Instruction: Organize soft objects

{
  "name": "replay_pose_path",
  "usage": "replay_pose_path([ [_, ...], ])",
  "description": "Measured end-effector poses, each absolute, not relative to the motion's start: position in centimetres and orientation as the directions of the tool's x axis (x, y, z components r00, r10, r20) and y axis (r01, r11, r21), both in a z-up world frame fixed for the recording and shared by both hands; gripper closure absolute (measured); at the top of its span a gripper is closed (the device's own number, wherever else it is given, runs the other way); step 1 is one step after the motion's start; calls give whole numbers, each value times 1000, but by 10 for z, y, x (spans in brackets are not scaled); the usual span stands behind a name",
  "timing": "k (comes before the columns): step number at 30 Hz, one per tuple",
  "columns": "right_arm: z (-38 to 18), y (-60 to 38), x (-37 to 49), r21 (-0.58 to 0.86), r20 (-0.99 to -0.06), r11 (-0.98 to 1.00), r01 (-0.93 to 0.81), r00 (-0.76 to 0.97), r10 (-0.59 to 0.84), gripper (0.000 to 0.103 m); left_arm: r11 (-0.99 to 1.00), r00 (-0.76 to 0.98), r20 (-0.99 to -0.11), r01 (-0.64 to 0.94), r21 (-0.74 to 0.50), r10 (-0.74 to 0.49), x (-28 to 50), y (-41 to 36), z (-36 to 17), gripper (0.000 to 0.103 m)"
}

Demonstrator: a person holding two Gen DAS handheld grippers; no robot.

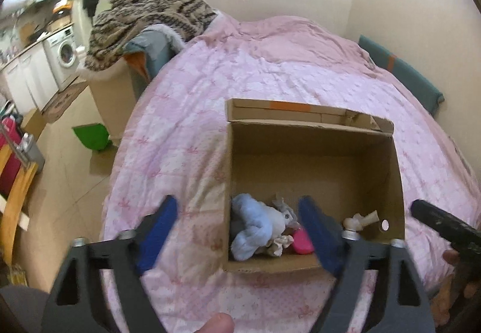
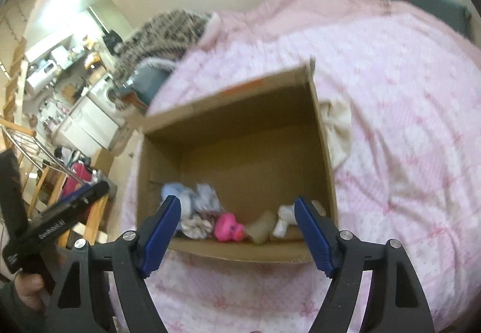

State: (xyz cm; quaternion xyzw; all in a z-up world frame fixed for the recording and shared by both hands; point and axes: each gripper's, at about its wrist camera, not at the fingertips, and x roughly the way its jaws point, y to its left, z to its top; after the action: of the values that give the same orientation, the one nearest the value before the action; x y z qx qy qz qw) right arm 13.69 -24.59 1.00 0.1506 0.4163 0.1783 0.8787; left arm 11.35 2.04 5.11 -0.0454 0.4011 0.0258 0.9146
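The left gripper stands wide apart and holds nothing, its blue fingers poised above the near left corner of the cardboard box: one finger hangs over the pink bedspread outside the box's left wall, the other over the box's interior near the front edge. The right gripper is likewise spread wide and empty, its two fingers framing the box's near rim from just in front of it. The box sits upright on the bedspread with its top open, the far flap folded back and standing above the rear wall. The soft objects all lie bunched against the near wall: a light blue plush toy in the near left corner, a grey-white crumpled cloth beside it, a bright pink toy at about the middle, a tan piece next to that, and a small white toy toward the near right. The rear half of the box floor is bare cardboard. Outside the right wall, a cream cloth lies on the bedspread touching the box. Bedspread stretches on all sides of the box. Beyond the bed's far left corner, a striped blanket is heaped over a bin, with a washing machine farther left.
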Motion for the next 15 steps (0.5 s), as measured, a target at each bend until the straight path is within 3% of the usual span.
replay_pose_path([
  [2, 23, -247, 128, 391, -667, 901, -185, 618, 416, 17, 993, 687, -727, -98, -73, 15, 104, 26, 57, 12],
  [4, 32, -250, 119, 390, -648, 903, -182, 642, 409, 0, 991, 692, -721, -114, -65, 32, 97, 28, 61, 7],
  [8, 47, -254, 97, 394, -603, 901, -184, 687, 404, 0, 991, 722, -691, -115, -66, 38, 79, 29, 70, 4],
  [15, 59, -244, 65, 281, -566, 939, -198, 757, 328, 0, 993, 745, -667, -89, -83, 11, 52, 26, 68, 1],
])
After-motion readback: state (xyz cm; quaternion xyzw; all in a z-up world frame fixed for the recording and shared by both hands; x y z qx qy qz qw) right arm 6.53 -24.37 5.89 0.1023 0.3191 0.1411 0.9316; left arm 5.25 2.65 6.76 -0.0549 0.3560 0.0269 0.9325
